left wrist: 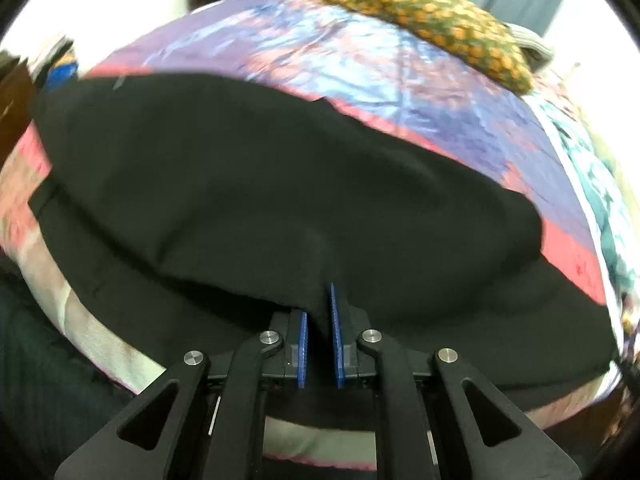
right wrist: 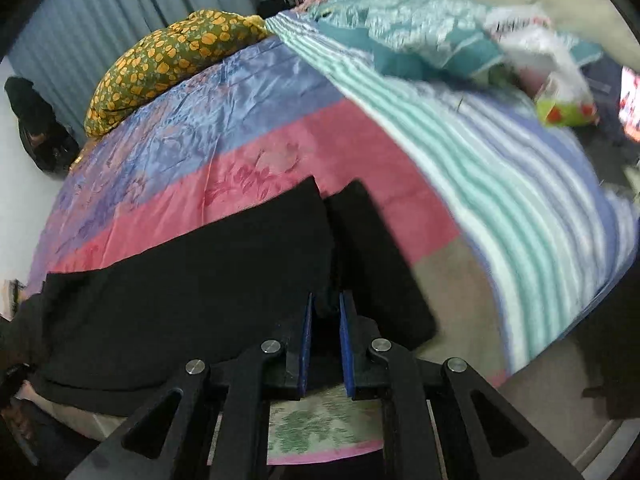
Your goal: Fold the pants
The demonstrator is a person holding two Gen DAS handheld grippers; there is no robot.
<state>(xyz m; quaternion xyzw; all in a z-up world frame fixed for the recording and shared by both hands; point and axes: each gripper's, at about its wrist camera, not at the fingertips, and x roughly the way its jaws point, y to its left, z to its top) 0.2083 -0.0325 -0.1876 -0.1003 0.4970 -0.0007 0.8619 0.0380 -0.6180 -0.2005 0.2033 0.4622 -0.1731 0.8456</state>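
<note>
Both the left gripper [left wrist: 320, 320] and right gripper [right wrist: 326, 312] are clenched on the black pants [left wrist: 240, 184]. The pants lie spread across the bedspread [right wrist: 280, 152]; folding appears barely begun.

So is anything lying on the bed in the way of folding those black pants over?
Nothing visible. Both the left gripper and right gripper already pinch the black pants. The bedspread beyond them lies bare; the yellow-patterned pillow sits far back.

The black pants [left wrist: 240, 184] hide the blue pad tips of the left hand-held gripper [left wrist: 319, 312]. In the right wrist view, motion blur smears the striped blanket [right wrist: 500, 216] and a green-and-white packet [right wrist: 560, 100] far right.
</note>
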